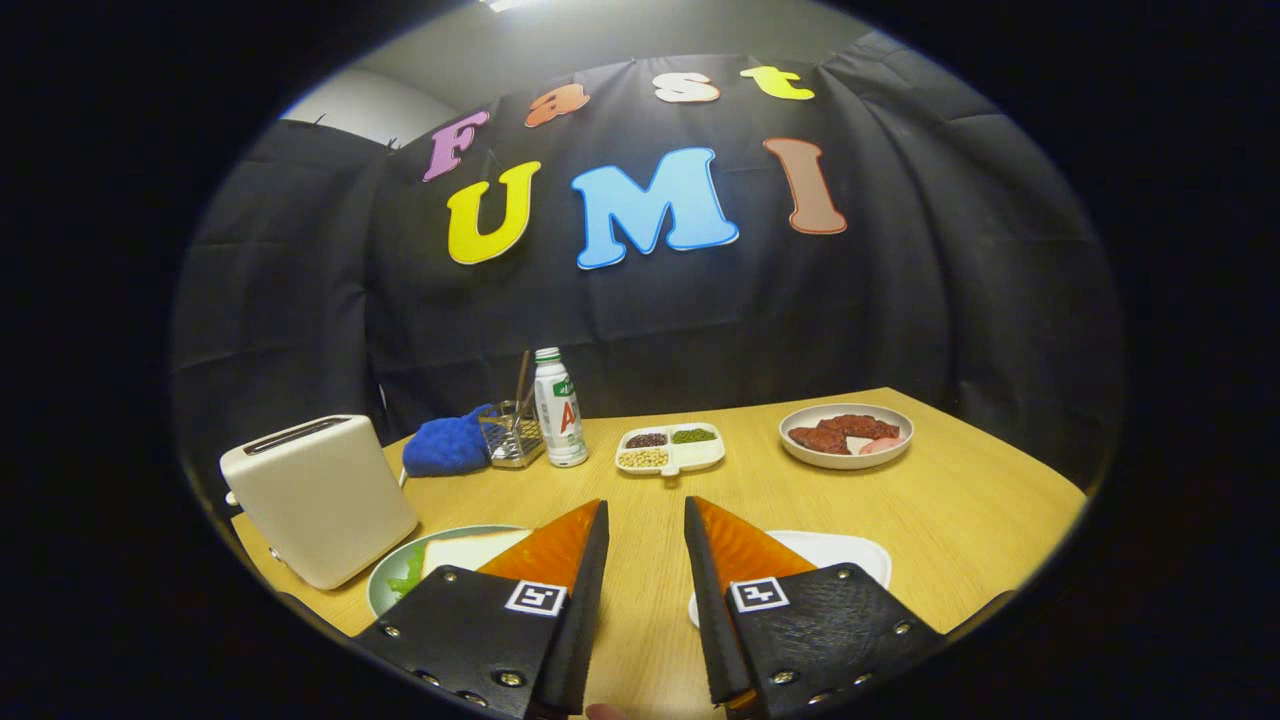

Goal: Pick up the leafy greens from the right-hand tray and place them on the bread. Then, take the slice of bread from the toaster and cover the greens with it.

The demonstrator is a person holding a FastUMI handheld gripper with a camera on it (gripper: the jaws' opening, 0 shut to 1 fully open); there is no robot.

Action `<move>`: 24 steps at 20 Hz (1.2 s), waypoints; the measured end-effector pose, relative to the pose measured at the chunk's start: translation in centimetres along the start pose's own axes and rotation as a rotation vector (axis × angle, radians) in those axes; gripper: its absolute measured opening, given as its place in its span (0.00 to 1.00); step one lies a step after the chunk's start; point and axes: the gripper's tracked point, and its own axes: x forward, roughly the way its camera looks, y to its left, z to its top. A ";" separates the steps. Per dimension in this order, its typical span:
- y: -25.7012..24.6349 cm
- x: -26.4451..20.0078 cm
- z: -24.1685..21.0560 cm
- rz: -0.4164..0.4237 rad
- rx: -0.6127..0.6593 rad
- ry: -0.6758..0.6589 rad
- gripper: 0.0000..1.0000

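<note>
1. Gripper [646, 510] hangs above the wooden table [980, 500], fingers spread apart, nothing between them, only bare tabletop in the gap.
2. Green plate [385, 585] at 9 o'clock of the left fingertip, partly hidden behind that finger. A bread slice [470, 550] lies on it, with leafy greens [408, 578] poking out at the slice's 8 o'clock edge. Can't tell whether the greens sit under or beside the slice.
3. Toaster [320, 495] at 10 o'clock of the plate, just beside it, upright, slot on top. Can't tell what is in the slot.
4. White tray [840, 550] at 3 o'clock of the right fingertip, largely covered by that finger; visible part looks bare.
5. Beyond the fingers at 12 o'clock: divided dish [670, 450] with small portions of beans or grains.
6. At 11 o'clock: bottle [558, 408] upright, wire holder [512, 433] touching a blue cloth [447, 446].
7. At 1 o'clock, well apart: bowl [846, 436] holding reddish meat pieces.
</note>
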 end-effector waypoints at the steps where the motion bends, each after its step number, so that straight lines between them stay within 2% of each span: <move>1: -1.1 0.0 0.5 -0.015 -0.029 -0.012 0.45; 4: -3.7 -0.5 1.8 -0.021 -0.121 -0.041 0.55; 7: -6.9 -1.0 2.6 -0.068 -0.161 -0.069 0.55; 13: -13.2 -1.6 3.6 -0.041 -0.108 -0.086 0.54; 17: -18.1 -2.1 3.2 -0.088 -0.131 -0.099 0.55; 22: -24.8 -3.5 5.6 -0.200 -0.306 -0.188 0.54; 24: -27.2 -4.0 6.2 -0.208 -0.303 -0.196 0.54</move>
